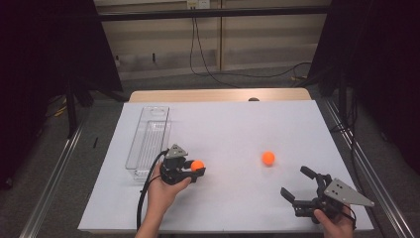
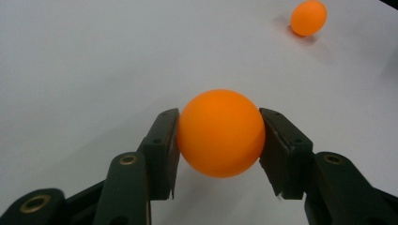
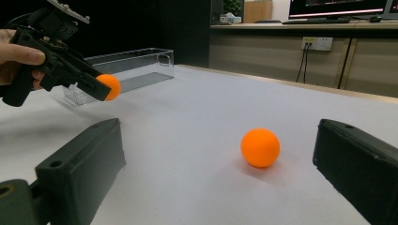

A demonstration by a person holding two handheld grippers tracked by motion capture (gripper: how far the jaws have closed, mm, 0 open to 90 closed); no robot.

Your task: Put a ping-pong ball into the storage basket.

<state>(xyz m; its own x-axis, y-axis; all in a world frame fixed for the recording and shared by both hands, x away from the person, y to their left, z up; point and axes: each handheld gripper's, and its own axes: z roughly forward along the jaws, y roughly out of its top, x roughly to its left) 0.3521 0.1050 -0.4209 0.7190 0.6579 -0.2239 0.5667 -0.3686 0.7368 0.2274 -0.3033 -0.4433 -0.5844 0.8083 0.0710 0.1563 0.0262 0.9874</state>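
Right gripper (image 1: 298, 186) sits nearest me at the near right corner of the counter (image 1: 228, 124), jaws spread wide w/ nothing between them. In the right gripper view the loose orange ball (image 3: 260, 147) rests on the white surface just ahead, between the two jaws but not touching either. Over on the left, my left gripper (image 1: 199, 173) has its jaws clenched on the other orange ball (image 1: 197, 165), pads pressing both sides, lifted a bit off the counter afaict. Clear plastic bin (image 1: 148, 139) lies just left of that hand, long side running near to far.
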